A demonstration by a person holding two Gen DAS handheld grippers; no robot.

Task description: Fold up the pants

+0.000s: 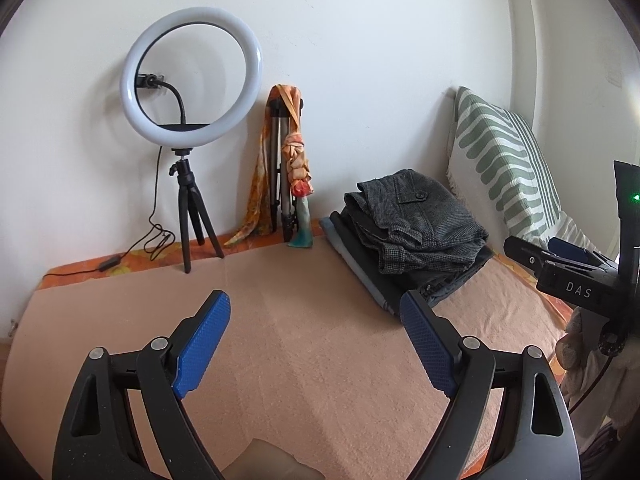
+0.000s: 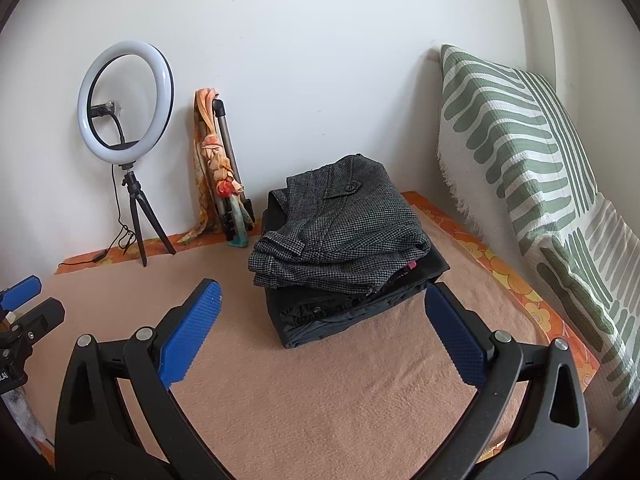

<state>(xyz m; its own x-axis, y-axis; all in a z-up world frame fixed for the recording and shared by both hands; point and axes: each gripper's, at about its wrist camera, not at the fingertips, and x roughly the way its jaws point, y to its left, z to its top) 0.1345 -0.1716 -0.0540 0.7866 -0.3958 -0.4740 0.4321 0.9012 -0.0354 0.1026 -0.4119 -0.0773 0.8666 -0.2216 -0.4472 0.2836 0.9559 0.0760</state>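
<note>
Bed surface, seen along both grippers. The left gripper [image 1: 316,340] and the right gripper [image 2: 322,332] each hang above the peach-coloured fleece blanket [image 2: 320,400], jaws spread wide and empty; neither blue textured pad touches cloth. The task's garment, a pair of grey houndstooth woven pants with a buttoned pocket flap [image 2: 340,236], lies already folded into a compact rectangle on top of a stack of darker folded trousers [image 2: 352,312], near the far right corner of the blanket, just short of the green-and-white striped cushion [image 2: 532,168] leaning at the right edge. The stack is well apart from the left gripper and just ahead of the right one. Along the far edge stand a white ring light on a black tripod [image 1: 192,76] and a folded metal tripod draped with an orange patterned scarf [image 1: 290,160].

Judged from the neat stack and the released claws, the fold appears complete, or the grippers are between garments. The next move would call for either withdrawal or a fresh pair of pants laid flat on the open middle of the blanket; none is in view.
</note>
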